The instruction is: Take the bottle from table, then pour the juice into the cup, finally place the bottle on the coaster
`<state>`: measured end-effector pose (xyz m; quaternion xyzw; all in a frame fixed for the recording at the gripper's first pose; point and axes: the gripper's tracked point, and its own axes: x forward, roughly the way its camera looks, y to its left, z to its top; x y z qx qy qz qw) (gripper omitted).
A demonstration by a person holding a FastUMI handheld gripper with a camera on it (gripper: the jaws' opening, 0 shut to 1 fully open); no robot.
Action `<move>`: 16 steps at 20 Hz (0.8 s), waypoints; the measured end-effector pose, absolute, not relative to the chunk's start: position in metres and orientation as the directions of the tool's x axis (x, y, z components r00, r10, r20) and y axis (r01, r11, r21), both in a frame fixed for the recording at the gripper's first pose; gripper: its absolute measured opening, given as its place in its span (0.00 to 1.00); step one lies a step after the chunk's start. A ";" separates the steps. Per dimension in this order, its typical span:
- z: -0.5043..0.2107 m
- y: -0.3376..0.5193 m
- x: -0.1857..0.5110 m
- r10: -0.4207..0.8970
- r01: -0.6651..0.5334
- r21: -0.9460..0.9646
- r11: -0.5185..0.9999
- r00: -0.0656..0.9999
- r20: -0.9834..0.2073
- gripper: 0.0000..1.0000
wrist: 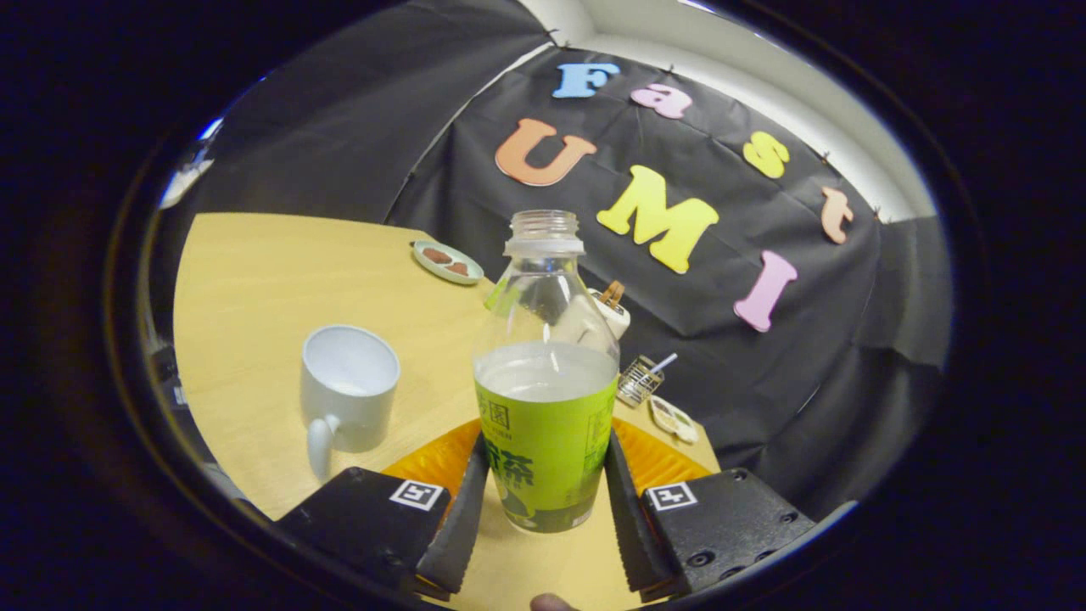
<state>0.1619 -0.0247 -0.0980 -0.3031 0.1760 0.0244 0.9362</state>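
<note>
The scene is viewed from a fisheye camera carried on the tongs [543, 509], just behind and above their two fingers. It is aimed forward along them and tilted slightly down at the table [254, 280]. The bottle [545, 407] between the fingers is seen very near; the booth wall is seen beyond.

A pale wooden table [254, 280] carries a white mug [348, 386] near its middle, an orange coaster [653, 458] at its near right edge, and a small plate [447, 260] with brown pieces at the far edge. Small items [638, 380] line the right edge.

The gripper [543, 509] has both fingers pressed against the bottle [545, 399].
</note>
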 end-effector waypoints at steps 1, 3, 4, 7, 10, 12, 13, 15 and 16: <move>-0.097 -0.023 0.163 -0.066 -0.156 -0.586 0.795 0.938 -0.339 0.73; -0.096 -0.022 0.167 -0.080 -0.163 -0.631 0.758 0.938 -0.338 0.73; -0.096 -0.023 0.169 -0.089 -0.166 -0.658 0.735 0.938 -0.335 0.73; -0.097 -0.028 0.171 -0.133 -0.168 -0.765 0.622 0.940 -0.315 0.73; -0.093 -0.033 0.176 -0.168 -0.149 -0.859 0.490 0.951 -0.260 0.73; -0.095 -0.035 0.179 -0.175 -0.148 -0.889 0.433 0.954 -0.243 0.73; -0.097 -0.035 0.180 -0.177 -0.149 -0.902 0.406 0.955 -0.237 0.73; -0.099 -0.035 0.180 -0.182 -0.163 -0.924 0.345 0.954 -0.237 0.73; -0.098 -0.034 0.180 -0.184 -0.163 -0.935 0.315 0.956 -0.228 0.73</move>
